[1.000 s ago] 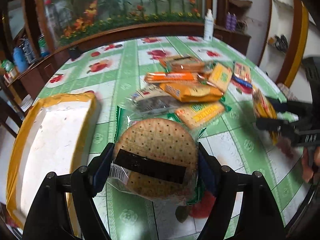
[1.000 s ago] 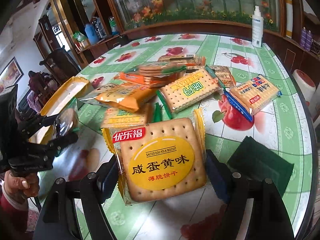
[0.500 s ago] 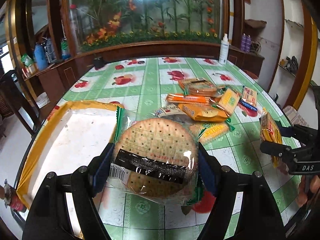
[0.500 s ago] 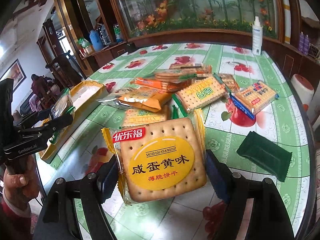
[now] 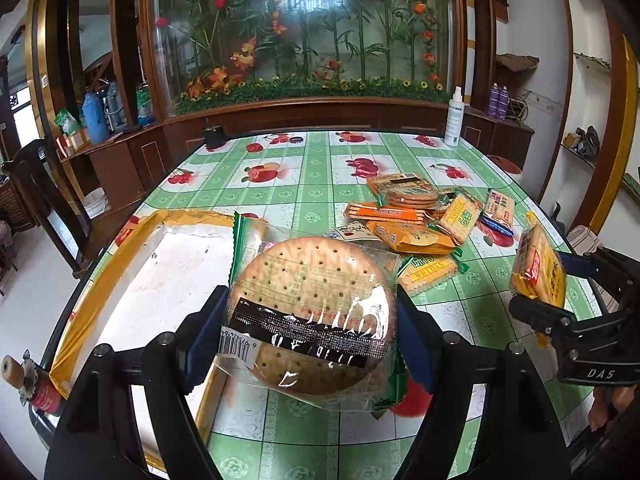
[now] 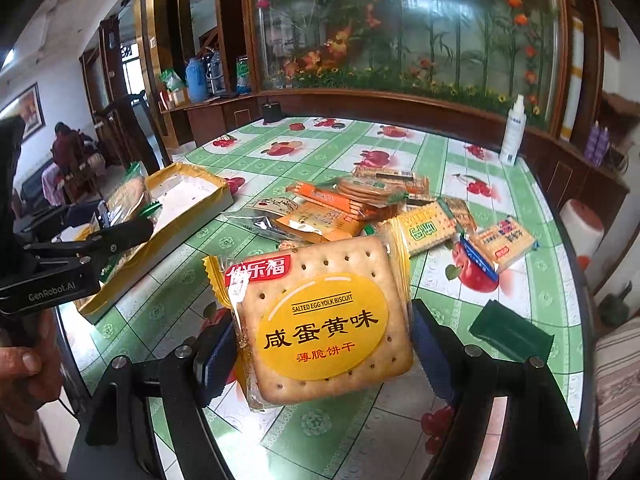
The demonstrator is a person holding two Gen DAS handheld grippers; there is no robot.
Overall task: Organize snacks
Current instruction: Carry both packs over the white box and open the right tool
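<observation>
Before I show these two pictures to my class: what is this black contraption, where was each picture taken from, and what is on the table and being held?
A person holds a two-finger gripper in each hand, and a camera on each looks out along its fingers. One picture is taken from the left gripper, which clamps a round cracker pack. The other comes from the right gripper, clamping a square salted egg yolk biscuit pack. On the green fruit-print table lie a pile of snack packets and a shallow yellow-rimmed box.

Left tool (image 5: pixel 312 336) clamps round cracker pack (image 5: pixel 316 312) above yellow-rimmed tray (image 5: pixel 160 220).
</observation>
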